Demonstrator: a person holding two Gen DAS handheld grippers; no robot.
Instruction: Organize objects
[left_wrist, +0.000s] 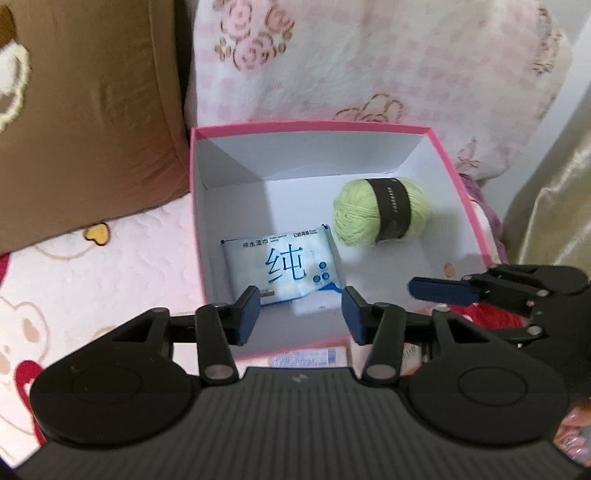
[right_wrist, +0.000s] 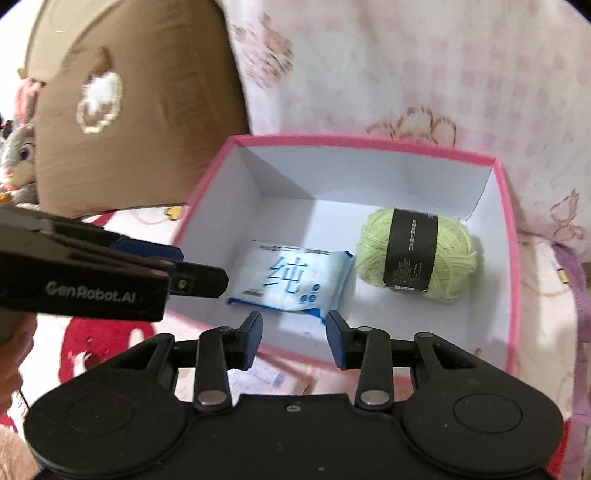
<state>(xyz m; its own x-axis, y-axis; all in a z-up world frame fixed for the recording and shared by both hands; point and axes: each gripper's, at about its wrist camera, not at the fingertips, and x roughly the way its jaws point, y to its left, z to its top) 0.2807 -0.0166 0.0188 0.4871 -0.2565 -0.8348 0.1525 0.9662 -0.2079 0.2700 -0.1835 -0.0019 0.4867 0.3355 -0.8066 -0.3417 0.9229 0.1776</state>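
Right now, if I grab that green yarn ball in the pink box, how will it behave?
The yarn ball looks soft, so it would probably squash between the fingers. Its rounded shape may let it roll if nudged. The black paper band might slip or crease, so grip the wool beside it.

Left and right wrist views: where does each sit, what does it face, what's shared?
Left wrist: on the left claw, looking down into the box; the right claw enters from the right.
Right wrist: on the right claw, facing the same box; the left claw and a hand show at left.
Shared: box, wipes, yarn, pillow.
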